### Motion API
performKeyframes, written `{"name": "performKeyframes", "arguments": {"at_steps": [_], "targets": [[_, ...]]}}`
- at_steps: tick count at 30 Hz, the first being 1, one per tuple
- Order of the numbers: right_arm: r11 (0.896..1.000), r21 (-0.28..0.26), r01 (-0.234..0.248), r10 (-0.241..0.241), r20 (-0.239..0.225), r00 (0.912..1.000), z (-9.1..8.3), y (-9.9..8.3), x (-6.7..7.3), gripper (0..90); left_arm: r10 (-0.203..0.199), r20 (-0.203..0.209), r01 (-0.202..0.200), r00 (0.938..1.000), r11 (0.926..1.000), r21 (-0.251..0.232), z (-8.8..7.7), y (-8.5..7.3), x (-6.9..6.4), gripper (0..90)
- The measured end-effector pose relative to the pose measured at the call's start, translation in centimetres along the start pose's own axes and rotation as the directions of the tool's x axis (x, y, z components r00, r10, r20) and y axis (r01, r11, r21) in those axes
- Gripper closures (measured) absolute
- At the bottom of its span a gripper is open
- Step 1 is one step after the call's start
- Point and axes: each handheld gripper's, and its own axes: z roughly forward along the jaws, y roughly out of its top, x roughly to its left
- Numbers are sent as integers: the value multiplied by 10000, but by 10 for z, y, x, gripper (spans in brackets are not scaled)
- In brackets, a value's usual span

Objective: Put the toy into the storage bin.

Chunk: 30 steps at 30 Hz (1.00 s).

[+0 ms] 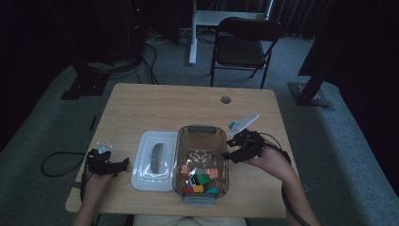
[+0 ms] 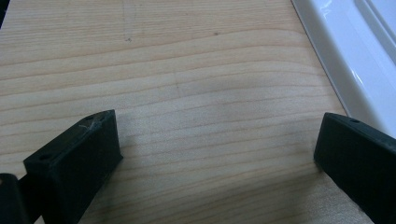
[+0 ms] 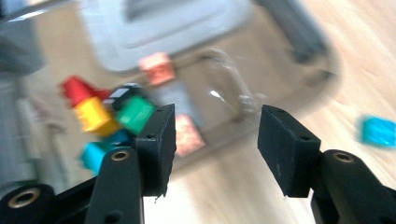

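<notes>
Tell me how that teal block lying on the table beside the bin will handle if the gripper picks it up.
The teal block looks small and hard-edged, so probably stiff and light. Its flat faces suggest it won't roll, though glossy plastic might slip between pads. It lies alone on the bare table, so a push would likely just slide it.

text: none legible | labels: none | brands: none | numbers: 0 readable | signs: none

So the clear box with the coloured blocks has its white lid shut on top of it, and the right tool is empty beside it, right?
Not quite. The white lid is off, lying flat on the table left of the clear box, as the high view shows. The coloured blocks sit in the open box, and the right tool is empty.
</notes>
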Motion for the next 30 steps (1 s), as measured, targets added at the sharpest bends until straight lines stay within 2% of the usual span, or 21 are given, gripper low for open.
{"name": "performKeyframes", "arguments": {"at_steps": [1, 3, 5, 8, 10, 11, 12, 13, 16, 18, 22, 23, 27, 30], "targets": [[9971, -121, -748, 753, 418, 9963, -3, -6, -17, 455, -2, 2, 2, 10000, 10000, -1, 0, 0, 0, 9], [9908, -233, -1333, 1346, 687, 9885, -1, -12, -35, 451, -7, -11, 7, 10000, 10000, -35, 0, 0, 0, 9], [9806, -346, -1931, 1956, 937, 9762, 3, -19, -52, 451, 13, -7, -13, 10000, 10000, -20, 0, 0, 0, 9], [9697, -351, -2417, 2441, 1143, 9630, 13, -27, -74, 444, -7, -10, 7, 10000, 10000, -20, 0, 0, 0, 9], [9648, -328, -2610, 2631, 1183, 9575, 21, -32, -86, 444, -3, -4, 3, 10000, 10000, -14, 0, 0, 0, 9], [9596, -399, -2786, 2815, 1242, 9515, 25, -33, -91, 444, -4, -2, 4, 10000, 10000, -17, 0, 0, 0, 9], [9582, -432, -2827, 2860, 1293, 9495, 29, -35, -96, 445, -1, 1, 1, 10000, 10000, -16, 0, 0, 0, 9], [9596, -435, -2781, 2814, 1263, 9512, 34, -36, -100, 444, 6, 5, -6, 10000, 10000, -15, 0, 0, 0, 9], [9551, -471, -2924, 2960, 1294, 9464, 49, -37, -113, 444, 20, 13, -20, 10000, 10000, -13, 0, 0, 0, 9], [9494, -369, -3120, 3140, 1509, 9374, 60, -37, -122, 444, 12, 14, -12, 10000, 10000, -18, 0, 0, 0, 9], [9458, -274, -3235, 3230, 1818, 9288, 76, -37, -136, 444, 13, 13, -13, 10000, 10000, -18, 0, 0, 0, 9], [9431, -222, -3317, 3287, 2119, 9204, 85, -37, -145, 444, 11, 12, -11, 10000, 10000, -20, 0, 0, 0, 9], [9290, -113, -3698, 3637, 2117, 9071, 101, -38, -158, 442, 24, 14, -24, 10000, 10000, -13, 0, 0, 0, 9], [9314, 162, -3636, 3516, 2177, 9105, 112, -35, -163, 438, 17, 13, -17, 10000, 10000, -16, 0, 0, 0, 9]]}}
